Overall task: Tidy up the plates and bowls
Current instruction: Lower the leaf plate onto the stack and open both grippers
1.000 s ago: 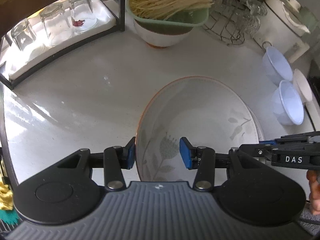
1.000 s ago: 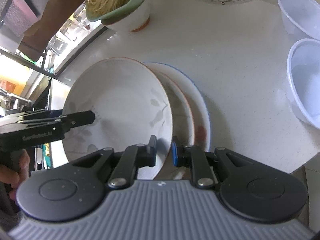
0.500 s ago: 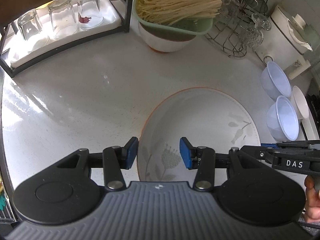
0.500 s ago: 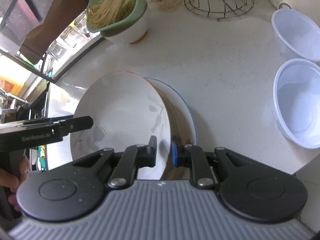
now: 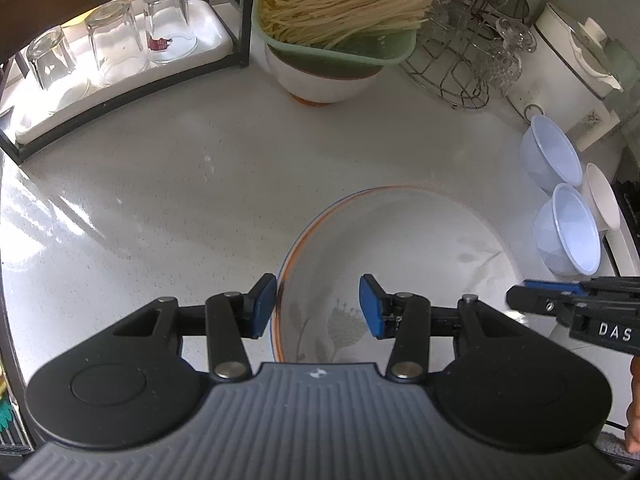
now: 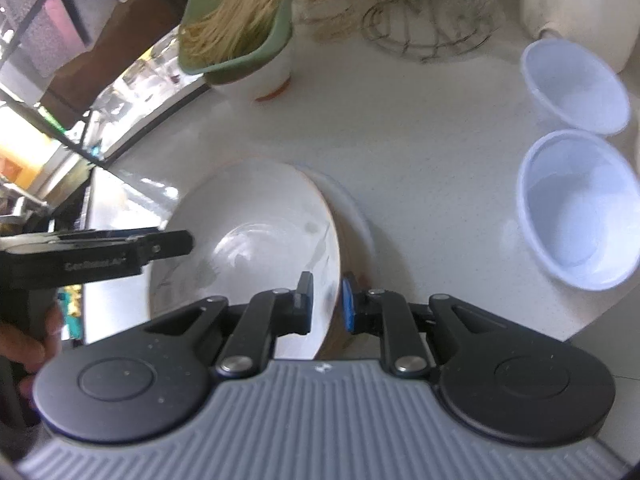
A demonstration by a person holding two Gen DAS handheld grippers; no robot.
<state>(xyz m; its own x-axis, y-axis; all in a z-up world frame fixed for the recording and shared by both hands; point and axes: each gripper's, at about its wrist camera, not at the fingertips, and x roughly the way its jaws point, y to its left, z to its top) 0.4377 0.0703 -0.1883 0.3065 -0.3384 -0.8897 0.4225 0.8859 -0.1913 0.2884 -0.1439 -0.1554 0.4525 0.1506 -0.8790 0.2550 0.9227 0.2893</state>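
The right gripper (image 6: pixel 326 300) pinches the near rim of a floral bowl (image 6: pixel 256 240), which tilts above a plate (image 6: pixel 356 220) at the counter's (image 5: pixel 200 184) near edge. The left gripper (image 5: pixel 318 304) is spread, its pads straddling the bowl's rim on the opposite side without pressing it. Toward the right edge sit two pale plastic bowls (image 6: pixel 576 208). At the far edge, a white bowl (image 5: pixel 324 84) carries a green basket of noodles (image 5: pixel 340 8), beside upturned glasses (image 5: pixel 112 40) on a rack.

Pale speckled counter (image 5: pixel 168 184) ahead of the tool, glaring with daylight toward the left. Farther ahead and left, black-framed shelf (image 5: pixel 120 92) under dark wood. Ahead and right, wire rack (image 5: pixel 452 76).
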